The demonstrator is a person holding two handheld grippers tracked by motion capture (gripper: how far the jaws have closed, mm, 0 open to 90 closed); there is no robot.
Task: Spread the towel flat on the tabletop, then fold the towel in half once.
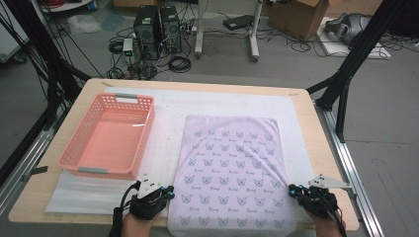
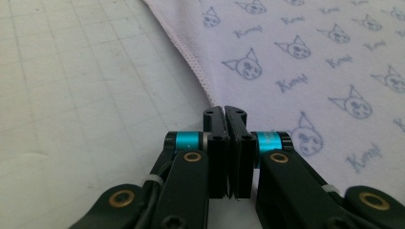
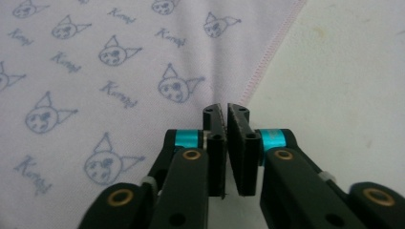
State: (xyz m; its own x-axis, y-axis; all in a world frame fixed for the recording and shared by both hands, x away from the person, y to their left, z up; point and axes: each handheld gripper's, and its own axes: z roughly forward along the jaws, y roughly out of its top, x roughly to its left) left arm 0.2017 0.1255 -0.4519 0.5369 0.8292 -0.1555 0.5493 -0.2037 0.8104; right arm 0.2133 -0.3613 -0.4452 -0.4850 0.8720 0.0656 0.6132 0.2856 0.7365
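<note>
Both sets of jaws are closed at the sides of a pale purple cloth.

The left gripper has its jaws shut at the cloth's left hem, and the right gripper has its jaws nearly shut at the right hem; I cannot tell if they pinch it. The cat-print cloth lies flat by the worktop's near edge, right of a pink plastic basket.

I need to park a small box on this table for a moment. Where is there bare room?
The white mat lies bare right of the patterned cloth, and in the strip between cloth and pink basket, and behind both. The near edge is crowded: left gripper and right gripper flank the cloth.
</note>
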